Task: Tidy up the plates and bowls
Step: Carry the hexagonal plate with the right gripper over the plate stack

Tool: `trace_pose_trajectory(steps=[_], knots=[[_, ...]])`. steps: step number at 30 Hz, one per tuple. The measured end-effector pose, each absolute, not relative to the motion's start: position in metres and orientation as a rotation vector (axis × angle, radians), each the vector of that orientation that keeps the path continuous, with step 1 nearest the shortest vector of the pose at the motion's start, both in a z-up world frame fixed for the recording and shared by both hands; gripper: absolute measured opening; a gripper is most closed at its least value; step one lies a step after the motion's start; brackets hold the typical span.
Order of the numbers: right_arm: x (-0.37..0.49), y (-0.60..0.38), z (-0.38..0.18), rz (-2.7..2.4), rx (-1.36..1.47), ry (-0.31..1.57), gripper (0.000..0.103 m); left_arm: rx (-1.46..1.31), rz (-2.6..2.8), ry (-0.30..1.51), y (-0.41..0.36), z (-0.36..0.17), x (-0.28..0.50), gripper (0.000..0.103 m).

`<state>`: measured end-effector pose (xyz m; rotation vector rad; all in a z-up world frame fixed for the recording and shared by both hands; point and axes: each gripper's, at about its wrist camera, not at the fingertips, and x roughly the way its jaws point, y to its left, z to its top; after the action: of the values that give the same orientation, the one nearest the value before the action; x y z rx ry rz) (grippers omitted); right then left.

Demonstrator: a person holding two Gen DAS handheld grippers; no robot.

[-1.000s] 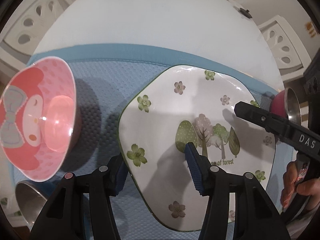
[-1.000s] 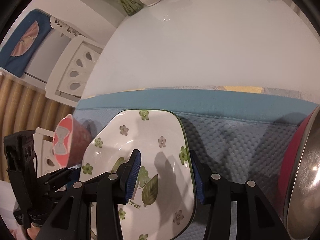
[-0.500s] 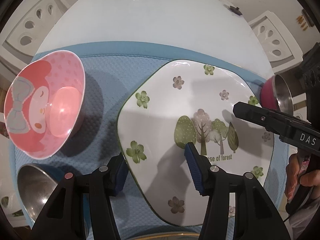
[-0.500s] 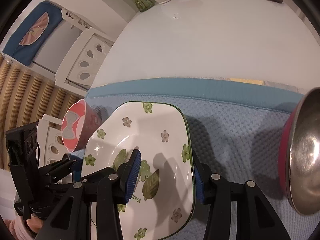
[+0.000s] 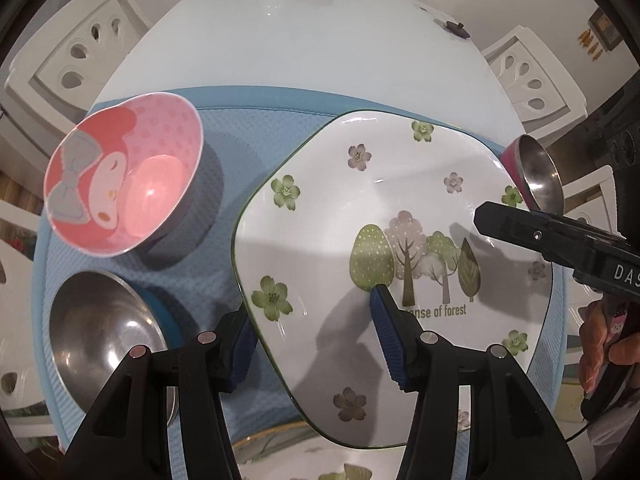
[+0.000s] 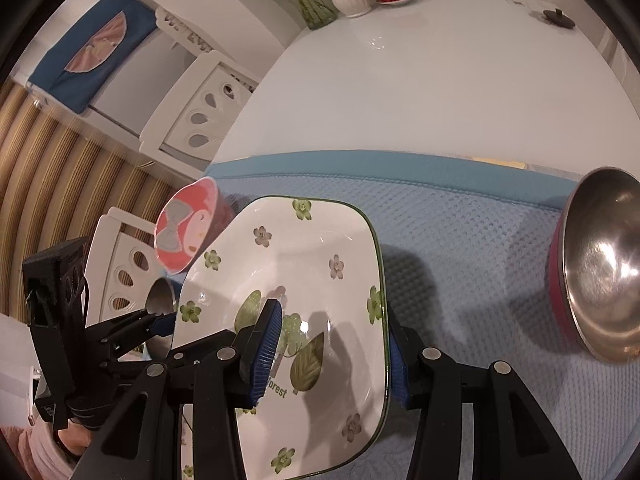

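Left gripper [image 5: 312, 344]: I see it clamped on the plate's [image 5: 400, 184] left rim.
Right gripper [image 6: 332, 352]: clamped on its right rim.
Plate: I have it held above the blue mat [image 6: 460, 240].

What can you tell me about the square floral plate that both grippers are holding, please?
The square floral plate looks like glossy white ceramic with rounded corners, a thin green rim, scattered flowers and a tree print reading "sense of forest". It is tilted above the blue mat. The left gripper clamps its left edge, the right gripper its right edge, one pad over and one under.
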<state>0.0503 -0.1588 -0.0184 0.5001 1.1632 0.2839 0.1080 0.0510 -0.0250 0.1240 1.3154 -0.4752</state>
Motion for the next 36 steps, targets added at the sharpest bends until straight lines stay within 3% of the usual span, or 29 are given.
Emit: trace_pose_trajectory(steps=[36], knots=[[-0.03, -0.082, 0.012, 0.356, 0.457, 1.164, 0.047, 0.065, -0.482, 1.307, 0.132, 0.0, 0.036, 0.05]])
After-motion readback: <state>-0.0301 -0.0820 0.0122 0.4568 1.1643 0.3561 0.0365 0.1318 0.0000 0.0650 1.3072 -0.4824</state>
